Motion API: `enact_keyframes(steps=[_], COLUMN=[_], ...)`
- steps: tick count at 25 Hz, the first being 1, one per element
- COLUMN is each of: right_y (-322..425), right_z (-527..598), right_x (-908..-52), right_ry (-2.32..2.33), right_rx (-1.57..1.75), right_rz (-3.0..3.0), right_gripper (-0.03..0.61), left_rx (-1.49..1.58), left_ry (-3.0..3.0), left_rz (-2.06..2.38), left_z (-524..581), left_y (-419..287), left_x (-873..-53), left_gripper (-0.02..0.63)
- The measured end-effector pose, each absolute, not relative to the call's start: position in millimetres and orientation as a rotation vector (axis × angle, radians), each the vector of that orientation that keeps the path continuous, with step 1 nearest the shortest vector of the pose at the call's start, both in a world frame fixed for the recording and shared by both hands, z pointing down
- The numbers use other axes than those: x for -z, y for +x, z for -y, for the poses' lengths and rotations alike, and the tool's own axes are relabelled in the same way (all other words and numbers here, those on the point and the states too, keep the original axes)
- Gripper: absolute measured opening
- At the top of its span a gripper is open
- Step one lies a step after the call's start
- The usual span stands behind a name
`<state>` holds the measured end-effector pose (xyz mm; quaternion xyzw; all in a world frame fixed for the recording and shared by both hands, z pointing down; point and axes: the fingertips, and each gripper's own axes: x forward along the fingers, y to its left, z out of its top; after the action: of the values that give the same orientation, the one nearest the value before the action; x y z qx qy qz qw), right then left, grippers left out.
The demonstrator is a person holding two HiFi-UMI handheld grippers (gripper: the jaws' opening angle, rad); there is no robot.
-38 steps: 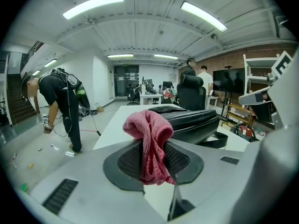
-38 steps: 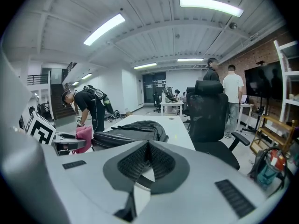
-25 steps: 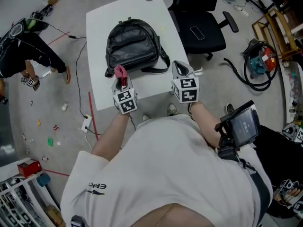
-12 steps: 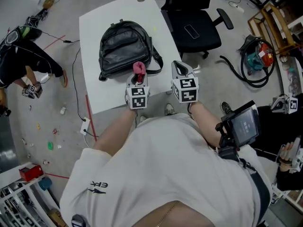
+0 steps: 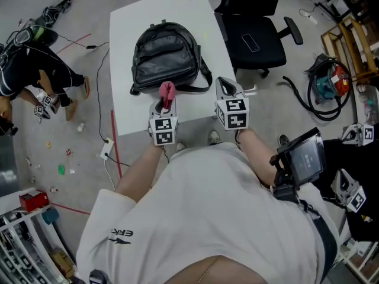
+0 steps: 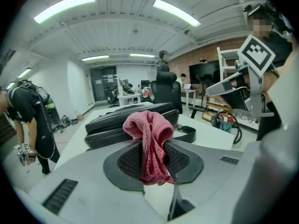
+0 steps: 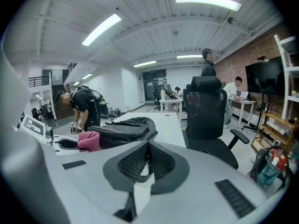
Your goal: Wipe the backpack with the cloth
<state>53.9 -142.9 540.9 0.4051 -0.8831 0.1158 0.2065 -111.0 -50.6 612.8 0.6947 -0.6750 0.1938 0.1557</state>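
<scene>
Left tongs [image 5: 161,104] clamped tight on the pink cloth [image 6: 148,133], which is bunched up and sticks out past the tips. Right tongs [image 7: 147,158] closed with nothing in them, parked over the table's [image 5: 127,25] near edge. Black backpack [image 5: 166,55] lies flat mid-table, cloth at its near edge (can't tell if it's touching). My read: cloth is in hand, wiping not visibly started, whole top face left to do. Around: office chair [image 5: 253,37] with a phone [image 5: 250,42] on the seat beside the table, another person [image 5: 26,64] bent over far left, cable [image 5: 98,87] on the floor. Nothing blocks the path; the loose strap [image 5: 204,78] might snag.
</scene>
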Motion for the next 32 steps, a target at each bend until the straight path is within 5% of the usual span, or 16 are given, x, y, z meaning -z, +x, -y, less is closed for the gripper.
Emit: enact_keyframes(steps=[9,32], right_y=[30,121], right_z=[134,162], right_x=[-543,-536], right_ry=[1.048,1.162], right_rx=[-0.303,-0.272], right_rz=[2.494,2.433], right_gripper=[0.003,0.003], left_rx=[-0.45,-0.555], left_ry=[1.463,1.796], left_rz=[2.121,1.864], left_z=[-1,95], left_y=[-215,-66], left_x=[-659,-654], left_gripper=[0.106,0.106])
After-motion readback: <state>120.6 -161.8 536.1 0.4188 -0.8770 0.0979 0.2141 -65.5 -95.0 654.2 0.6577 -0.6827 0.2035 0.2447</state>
